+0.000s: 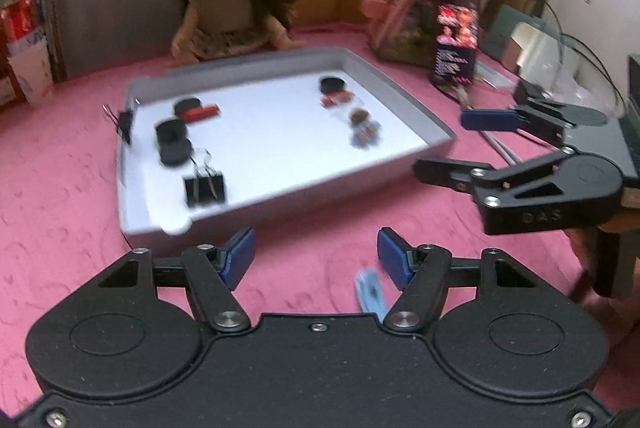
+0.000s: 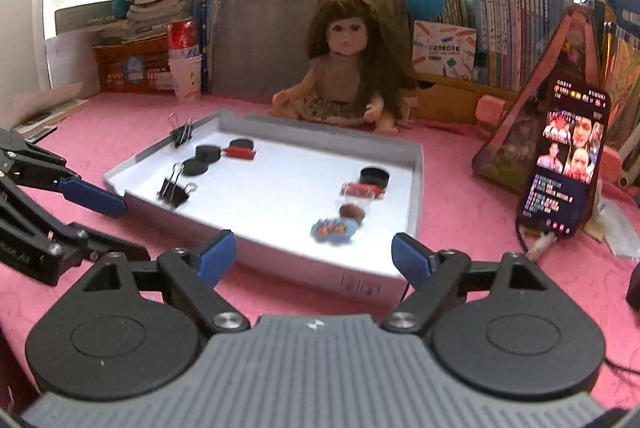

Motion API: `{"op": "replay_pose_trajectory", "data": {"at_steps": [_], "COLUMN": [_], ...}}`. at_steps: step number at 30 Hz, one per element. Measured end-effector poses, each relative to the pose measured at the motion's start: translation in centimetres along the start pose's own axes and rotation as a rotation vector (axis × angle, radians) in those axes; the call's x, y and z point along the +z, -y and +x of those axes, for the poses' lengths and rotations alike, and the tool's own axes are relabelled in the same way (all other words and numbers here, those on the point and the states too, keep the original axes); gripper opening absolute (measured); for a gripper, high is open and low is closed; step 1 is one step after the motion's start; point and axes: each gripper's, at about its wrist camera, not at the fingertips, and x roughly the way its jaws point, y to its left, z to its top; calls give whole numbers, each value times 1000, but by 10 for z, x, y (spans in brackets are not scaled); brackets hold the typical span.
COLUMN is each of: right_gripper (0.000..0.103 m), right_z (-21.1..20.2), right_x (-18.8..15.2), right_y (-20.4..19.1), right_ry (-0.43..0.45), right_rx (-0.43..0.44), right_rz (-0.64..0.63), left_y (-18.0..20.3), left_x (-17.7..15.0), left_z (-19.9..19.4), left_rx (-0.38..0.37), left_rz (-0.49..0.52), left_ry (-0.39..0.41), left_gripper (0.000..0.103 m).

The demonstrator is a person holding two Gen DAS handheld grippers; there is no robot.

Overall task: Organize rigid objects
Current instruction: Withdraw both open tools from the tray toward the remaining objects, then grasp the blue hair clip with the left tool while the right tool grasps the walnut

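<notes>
Open pink table betw. both tools and tray; room to pass there. Tray middle bare, wide gap betw. left cluster (discs, clip) and right cluster (disc, figure). Tray walls low but block sideways entry; clip on left rim sticks up. Behind tray: doll close, blocks far side. Right: phone upright, cable trailing. Small blue item on table just by left tool.
</notes>
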Motion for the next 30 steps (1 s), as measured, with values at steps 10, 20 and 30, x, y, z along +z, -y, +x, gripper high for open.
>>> {"op": "replay_pose_trajectory", "data": {"at_steps": [10, 20, 30], "right_gripper": [92, 92, 86], "right_z": [2, 4, 8], "right_x": [-26, -34, -38], "right_y": [-7, -19, -44], "right_ry": [-42, -61, -54], "right_rx": [64, 99, 61], "right_rz": [26, 18, -57], "left_y": [20, 19, 5], "left_x": [-30, -36, -35], "left_z": [2, 2, -2], "left_rx": [-128, -27, 67], "left_rz": [-20, 27, 13], "left_ry": [-77, -56, -30], "left_gripper": [34, 17, 18]}}
